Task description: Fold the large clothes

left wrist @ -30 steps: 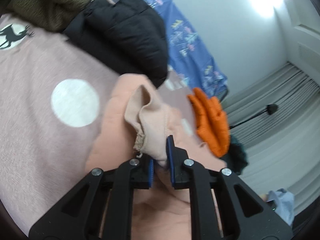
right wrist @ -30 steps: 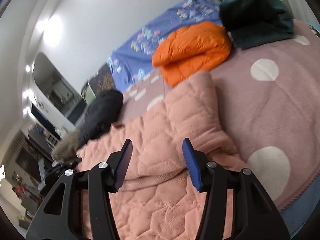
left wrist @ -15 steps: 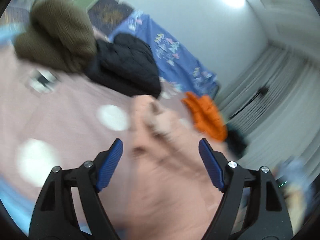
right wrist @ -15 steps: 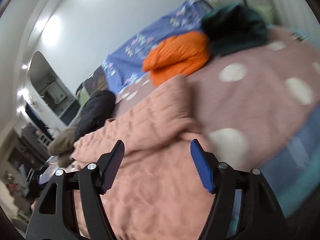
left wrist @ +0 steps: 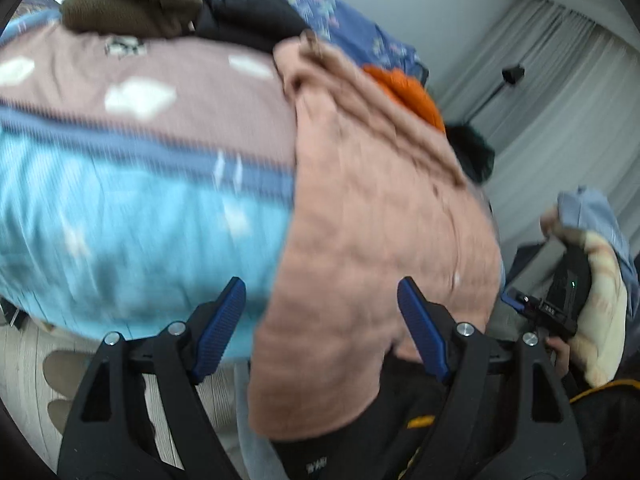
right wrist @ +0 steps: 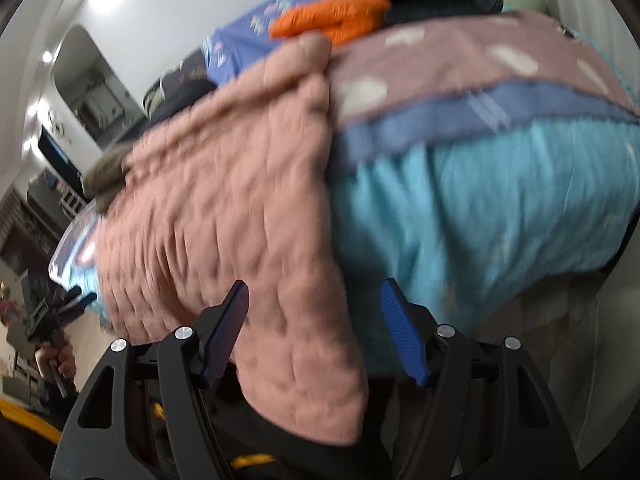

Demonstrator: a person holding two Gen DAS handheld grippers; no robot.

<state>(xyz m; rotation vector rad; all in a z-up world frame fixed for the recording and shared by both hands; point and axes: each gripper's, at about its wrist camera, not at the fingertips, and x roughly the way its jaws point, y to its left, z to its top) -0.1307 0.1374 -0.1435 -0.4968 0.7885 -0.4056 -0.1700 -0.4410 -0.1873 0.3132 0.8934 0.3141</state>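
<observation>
Both grippers are spread wide with nothing in them. The left gripper [left wrist: 322,324] has the hanging edge of the pink quilted garment [left wrist: 372,240] just past its fingers, draped off the bed [left wrist: 120,216]. The right gripper [right wrist: 314,330] sees the same garment [right wrist: 224,220] ahead and to the left of its fingers. Further back there's an orange jacket [left wrist: 404,90] and a black jacket [left wrist: 248,16]. Pretty blurry overall.

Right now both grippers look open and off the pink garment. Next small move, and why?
Probably bring both grippers down to the hanging bottom edge and pinch a corner each. The left gripper and right gripper are open and hold nothing, while the pink quilted garment drapes over the bed edge, its lower hem loose.
</observation>
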